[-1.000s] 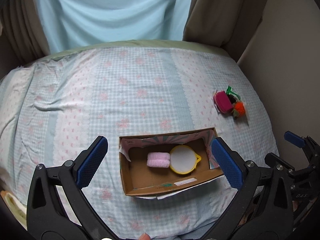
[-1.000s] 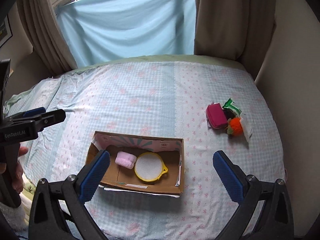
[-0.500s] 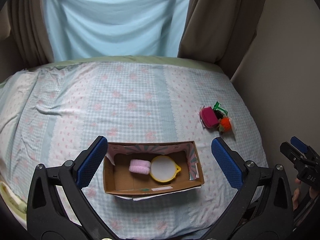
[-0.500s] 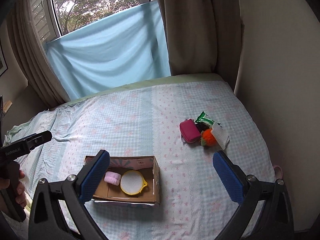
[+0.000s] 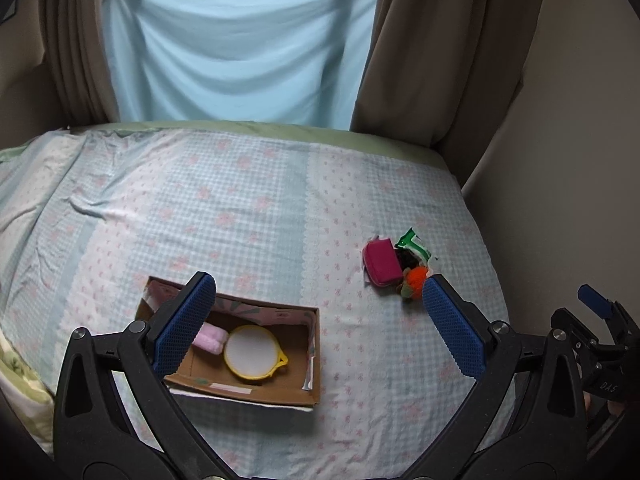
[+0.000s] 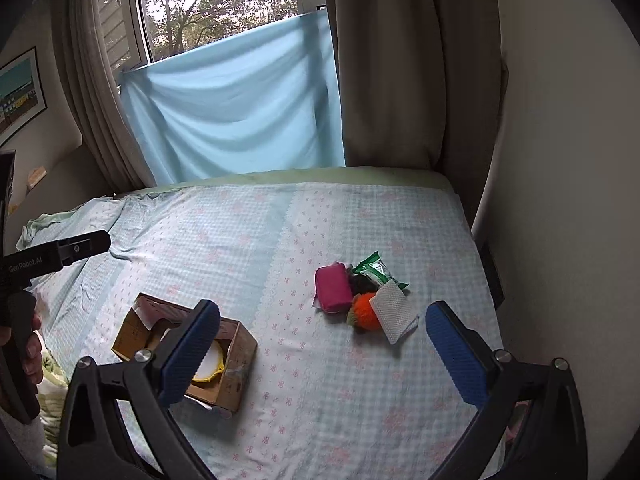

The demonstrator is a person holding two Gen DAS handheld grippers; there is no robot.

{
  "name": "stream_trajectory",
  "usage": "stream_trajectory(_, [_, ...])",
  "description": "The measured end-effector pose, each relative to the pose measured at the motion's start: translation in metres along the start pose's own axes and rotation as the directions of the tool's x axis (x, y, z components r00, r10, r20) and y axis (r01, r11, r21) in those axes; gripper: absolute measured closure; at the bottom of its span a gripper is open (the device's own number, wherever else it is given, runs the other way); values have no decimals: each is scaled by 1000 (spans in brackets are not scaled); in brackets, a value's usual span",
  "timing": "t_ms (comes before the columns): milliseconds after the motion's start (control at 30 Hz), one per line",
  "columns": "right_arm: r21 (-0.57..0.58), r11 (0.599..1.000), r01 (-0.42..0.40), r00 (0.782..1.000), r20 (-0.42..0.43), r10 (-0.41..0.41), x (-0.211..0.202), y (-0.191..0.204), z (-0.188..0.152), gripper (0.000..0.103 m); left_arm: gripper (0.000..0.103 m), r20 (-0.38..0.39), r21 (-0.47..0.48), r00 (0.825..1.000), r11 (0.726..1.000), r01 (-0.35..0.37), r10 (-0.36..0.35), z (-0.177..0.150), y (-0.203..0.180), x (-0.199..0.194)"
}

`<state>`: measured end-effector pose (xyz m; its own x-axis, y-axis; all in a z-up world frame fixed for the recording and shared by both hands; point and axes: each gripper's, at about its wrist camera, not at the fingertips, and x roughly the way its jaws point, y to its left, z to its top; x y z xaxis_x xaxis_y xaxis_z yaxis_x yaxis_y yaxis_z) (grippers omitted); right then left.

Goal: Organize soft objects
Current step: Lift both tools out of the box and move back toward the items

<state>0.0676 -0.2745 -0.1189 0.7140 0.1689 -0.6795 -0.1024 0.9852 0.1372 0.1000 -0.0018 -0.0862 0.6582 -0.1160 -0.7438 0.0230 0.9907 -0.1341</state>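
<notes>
Bed under a pale blue checked sheet with pink flowers (image 5: 248, 208).
An open brown cardboard box (image 5: 312, 364) sits lower left of the frame; at right lie, bunched together, a magenta pouch (image 6: 332, 288), green packet (image 6: 374, 268), orange pompom (image 6: 366, 316) and white mesh cloth (image 6: 394, 312).

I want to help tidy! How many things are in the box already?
2: a pink sponge on the left and a round yellow puff beside it, in the cardboard box. The left gripper hides one corner.
</notes>
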Motion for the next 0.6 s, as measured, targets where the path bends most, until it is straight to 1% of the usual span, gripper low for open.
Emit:
stream_trajectory(167, [11, 1000, -4, 1000, 0, 4, 14, -30, 3, 0, 0, -16, 6, 1000, 1000, 2, -1, 3, -41, 19])
stream_trajectory(300, [15, 1000, -2, 1000, 11, 2, 30, -51, 4, 0, 0, -37, 31, 999, 999, 20, -19, 5, -69, 41])
stream_trajectory(433, [-1, 999, -32, 999, -26, 32, 56, -74, 5, 0, 0, -89, 40, 996, 999, 36, -32, 9, -88, 81])
stream_trajectory(600, [-70, 993, -94, 990, -108, 86, 111, -100, 1, 0, 0, -167, 22, 985, 998, 57, -52, 13, -105, 147])
